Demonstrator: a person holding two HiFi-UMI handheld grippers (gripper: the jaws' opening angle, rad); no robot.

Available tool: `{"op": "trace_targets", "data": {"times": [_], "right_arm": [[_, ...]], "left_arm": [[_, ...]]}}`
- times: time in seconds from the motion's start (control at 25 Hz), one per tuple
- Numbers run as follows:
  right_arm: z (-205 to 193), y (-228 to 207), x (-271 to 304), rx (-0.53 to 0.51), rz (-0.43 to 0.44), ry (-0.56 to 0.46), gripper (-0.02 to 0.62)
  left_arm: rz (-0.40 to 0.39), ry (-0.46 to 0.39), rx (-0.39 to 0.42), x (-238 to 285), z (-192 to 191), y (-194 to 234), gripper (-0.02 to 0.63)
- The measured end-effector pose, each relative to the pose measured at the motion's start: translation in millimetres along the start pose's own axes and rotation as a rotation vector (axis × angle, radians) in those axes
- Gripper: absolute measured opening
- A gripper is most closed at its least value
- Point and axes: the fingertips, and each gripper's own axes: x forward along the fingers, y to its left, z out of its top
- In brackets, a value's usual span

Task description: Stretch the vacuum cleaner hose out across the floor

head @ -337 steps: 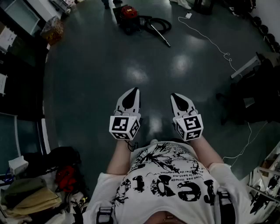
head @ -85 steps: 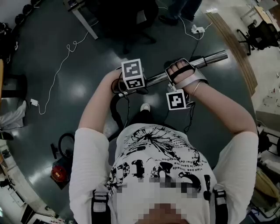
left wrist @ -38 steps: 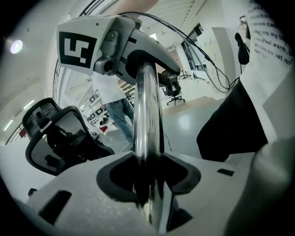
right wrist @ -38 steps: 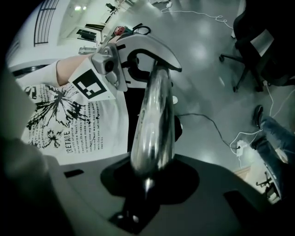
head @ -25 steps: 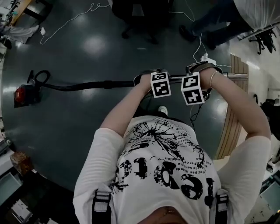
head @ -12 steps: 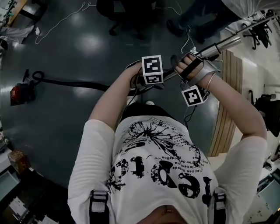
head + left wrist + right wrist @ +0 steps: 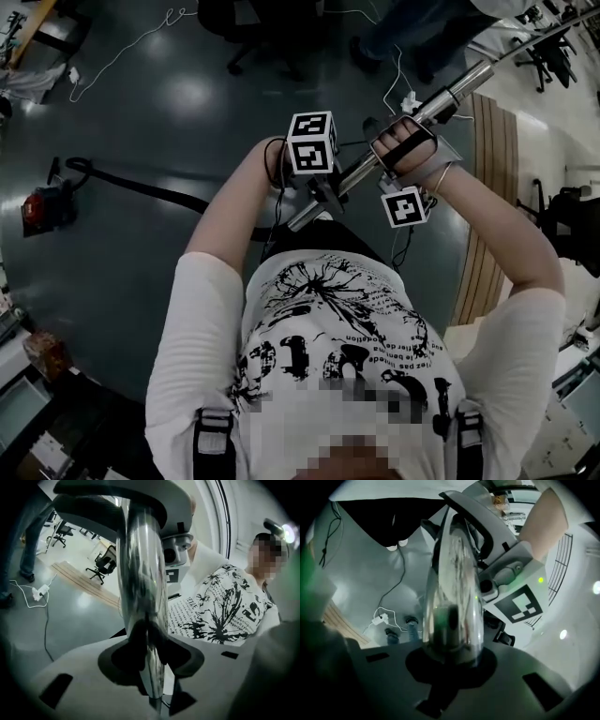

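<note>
Head view: overhead, steeply downward, over white printed shirt (image 7: 347, 347) onto dark glossy floor (image 7: 141, 122). Left, right gripper views: very near, along own jaws. Shared by all: shiny chrome metal tube (image 7: 461, 87).

the t-shirt (image 7: 323, 361) carries large printed lettering, upside down here, too warped to read

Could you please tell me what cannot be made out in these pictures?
Where the hose joins the metal tube: head view, hidden behind the person's left forearm.
The vacuum cleaner: head view, too small and dark at the left edge for any detail.
The bystander: head view, cut off by the top edge, only legs showing.
</note>
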Motion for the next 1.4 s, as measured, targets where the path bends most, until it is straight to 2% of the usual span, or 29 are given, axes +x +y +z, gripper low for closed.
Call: {"op": "trace_targets", "data": {"times": [0.16, 0.28, 0.32, 0.4, 0.48, 0.52, 0.64, 0.8, 0.88, 1.04, 1.16, 1.28, 1.4], "right_arm": [[11, 9, 3, -0.009, 0.158, 0.039, 0.034], [7, 28, 2, -0.001, 0.280, 0.071, 0.034], [5, 39, 0, 0.021, 0.335, 0.075, 0.034], [2, 68, -9, 0.101, 0.467, 0.068, 0.034], [-2, 97, -17, 0.221, 0.601, 0.052, 0.034], [-4, 109, -22, 0.279, 0.654, 0.045, 0.034], [-15, 138, -29, 0.375, 0.738, 0.035, 0.034], [-36, 175, -36, 0.392, 0.750, 0.008, 0.034], [-47, 202, -52, 0.425, 0.802, -0.023, 0.034], [-59, 264, -98, 0.575, 1.009, -0.116, 0.034], [-55, 307, -133, 0.673, 1.143, -0.182, 0.034], [-57, 337, -154, 0.700, 1.223, -0.184, 0.034], [-52, 364, -185, 0.784, 1.381, -0.166, 0.034]], "left_arm": [[0.104, -0.007, 0.003, -1, -15, 11, 0.152], [0.217, -0.123, -0.001, 0, -10, 31, 0.153], [0.267, -0.173, 0.001, 1, -8, 39, 0.177], [0.383, -0.277, 0.019, -1, -2, 51, 0.275], [0.508, -0.361, 0.052, -11, 7, 59, 0.296], [0.571, -0.374, 0.071, -16, 10, 61, 0.296], [0.720, -0.346, 0.105, -23, 19, 75, 0.305], [0.780, -0.315, 0.048, -1, 39, 98, 0.305], [0.828, -0.319, 0.033, 14, 61, 106, 0.307], [1.003, -0.329, 0.065, 27, 113, 118, 0.331], [1.077, -0.302, 0.088, 55, 137, 128, 0.370], [1.142, -0.303, 0.083, 76, 153, 141, 0.385], [1.212, -0.328, 0.091, 91, 164, 145, 0.385]]}}
